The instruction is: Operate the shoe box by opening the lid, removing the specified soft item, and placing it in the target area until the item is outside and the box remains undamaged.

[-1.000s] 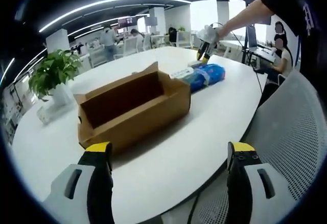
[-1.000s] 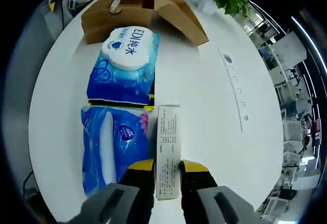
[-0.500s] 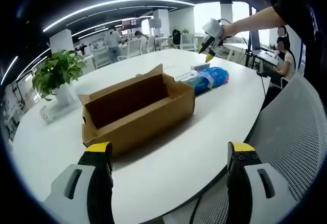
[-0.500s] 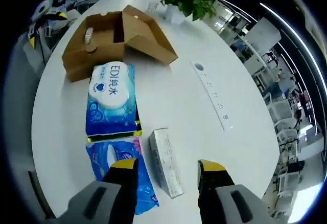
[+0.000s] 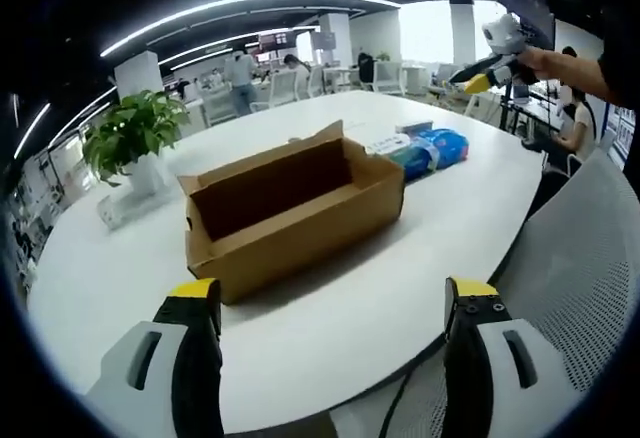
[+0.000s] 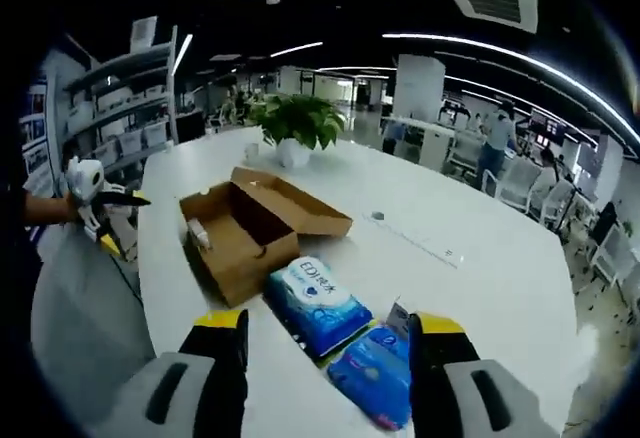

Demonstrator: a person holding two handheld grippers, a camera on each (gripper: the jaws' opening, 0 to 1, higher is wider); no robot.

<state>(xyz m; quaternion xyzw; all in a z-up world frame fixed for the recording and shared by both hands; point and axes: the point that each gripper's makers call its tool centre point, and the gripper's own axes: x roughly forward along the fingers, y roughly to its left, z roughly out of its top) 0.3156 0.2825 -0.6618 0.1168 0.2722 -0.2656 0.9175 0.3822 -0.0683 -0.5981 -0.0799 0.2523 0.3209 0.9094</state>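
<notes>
Right gripper view: the right gripper (image 6: 322, 343) hangs above the table (image 6: 480, 268) with its yellow-tipped jaws spread wide and nothing between them. Just past the jaws lie two soft blue plastic wipe packs (image 6: 318, 305) side by side, and beyond those sits the brown cardboard shoe box (image 6: 232, 238), lid flapped open. In the left gripper view the left gripper (image 5: 334, 330) is likewise wide apart and empty, near the table edge, facing the box's long side (image 5: 300, 213); a potted plant (image 5: 135, 138) stands behind.
</notes>
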